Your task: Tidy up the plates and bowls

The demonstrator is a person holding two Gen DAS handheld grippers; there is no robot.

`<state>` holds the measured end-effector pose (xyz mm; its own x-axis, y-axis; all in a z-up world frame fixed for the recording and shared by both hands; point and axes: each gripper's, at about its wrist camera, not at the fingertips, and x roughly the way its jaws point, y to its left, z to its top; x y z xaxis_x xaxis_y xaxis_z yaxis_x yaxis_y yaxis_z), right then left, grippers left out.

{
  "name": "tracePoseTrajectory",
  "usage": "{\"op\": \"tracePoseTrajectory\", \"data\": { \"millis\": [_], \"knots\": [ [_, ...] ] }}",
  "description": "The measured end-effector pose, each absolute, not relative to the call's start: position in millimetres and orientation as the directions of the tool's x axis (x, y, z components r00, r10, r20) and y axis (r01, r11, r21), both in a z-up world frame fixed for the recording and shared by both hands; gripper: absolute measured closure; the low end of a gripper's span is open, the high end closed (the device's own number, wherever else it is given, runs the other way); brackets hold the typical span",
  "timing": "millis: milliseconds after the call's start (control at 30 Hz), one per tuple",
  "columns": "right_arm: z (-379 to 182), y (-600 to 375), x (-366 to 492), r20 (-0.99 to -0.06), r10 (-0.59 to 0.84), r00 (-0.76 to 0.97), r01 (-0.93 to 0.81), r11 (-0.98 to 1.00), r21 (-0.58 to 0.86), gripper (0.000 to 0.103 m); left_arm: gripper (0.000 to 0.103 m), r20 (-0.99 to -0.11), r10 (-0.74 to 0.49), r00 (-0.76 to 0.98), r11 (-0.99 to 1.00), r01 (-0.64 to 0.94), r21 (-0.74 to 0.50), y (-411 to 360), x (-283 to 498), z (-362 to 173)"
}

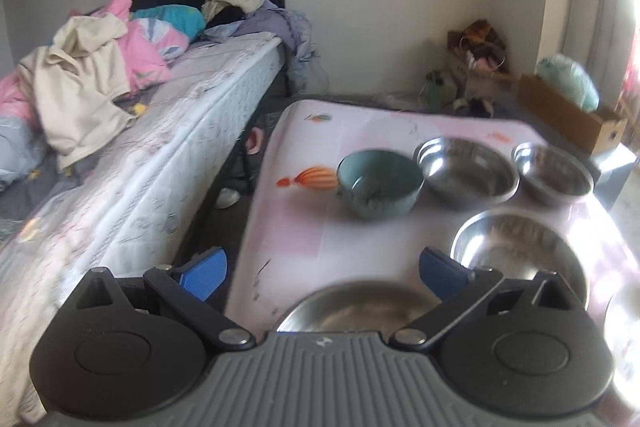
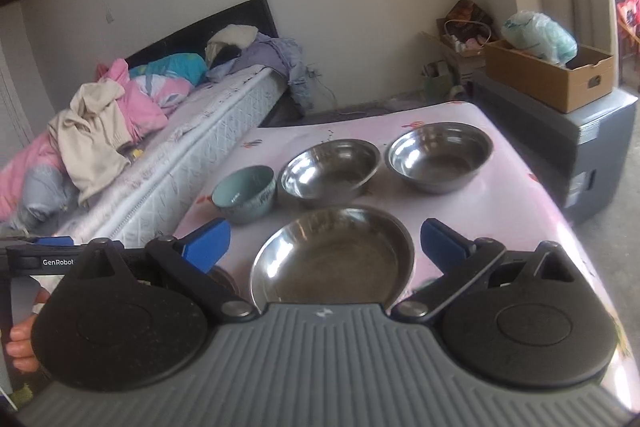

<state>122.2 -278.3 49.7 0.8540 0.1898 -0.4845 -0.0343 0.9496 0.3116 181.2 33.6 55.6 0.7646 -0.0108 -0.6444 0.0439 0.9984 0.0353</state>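
A pink-clothed table (image 1: 320, 235) (image 2: 520, 203) holds a teal ceramic bowl (image 1: 379, 183) (image 2: 245, 191) and several steel bowls. Two steel bowls (image 2: 330, 167) (image 2: 439, 155) stand in a row to the right of the teal one. In the right wrist view a wide steel dish (image 2: 332, 259) lies nearest, directly between the fingers of my open right gripper (image 2: 325, 247). In the left wrist view my left gripper (image 1: 322, 273) is open above the table's left front, with a steel bowl (image 1: 360, 307) just under its body and another (image 1: 520, 251) beside its right finger.
A bed (image 1: 132, 155) piled with clothes runs along the table's left side, with a narrow gap of floor between. A grey cabinet (image 2: 592, 155) with a cardboard box (image 2: 548, 75) stands right of the table. Clutter fills the far corner (image 1: 476, 55). A hand (image 2: 20, 343) shows at lower left.
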Motion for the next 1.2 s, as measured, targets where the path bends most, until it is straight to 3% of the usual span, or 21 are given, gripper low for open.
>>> {"op": "tracePoseTrajectory", "data": {
  "millis": [400, 800, 1200],
  "knots": [
    [27.5, -309.1, 236.9, -0.548, 0.235, 0.803, -0.04, 0.938, 0.344, 0.001, 0.003, -0.649, -0.072, 0.757, 0.993, 0.118, 0.029, 7.1, 266.2, 42.6],
    [11.4, -405.8, 322.2, -0.577, 0.12, 0.808, 0.125, 0.922, 0.367, 0.003, 0.005, -0.688, -0.301, 0.66, 0.908, 0.418, 0.004, -117.1, 390.5, 58.5],
    [-46.6, -481.1, 346.9, -0.623, 0.153, 0.767, 0.221, 0.849, 0.48, 0.023, 0.022, -0.784, -0.381, 0.49, 0.842, 0.535, -0.075, -204.2, 455.9, 9.6]
  ]
}}
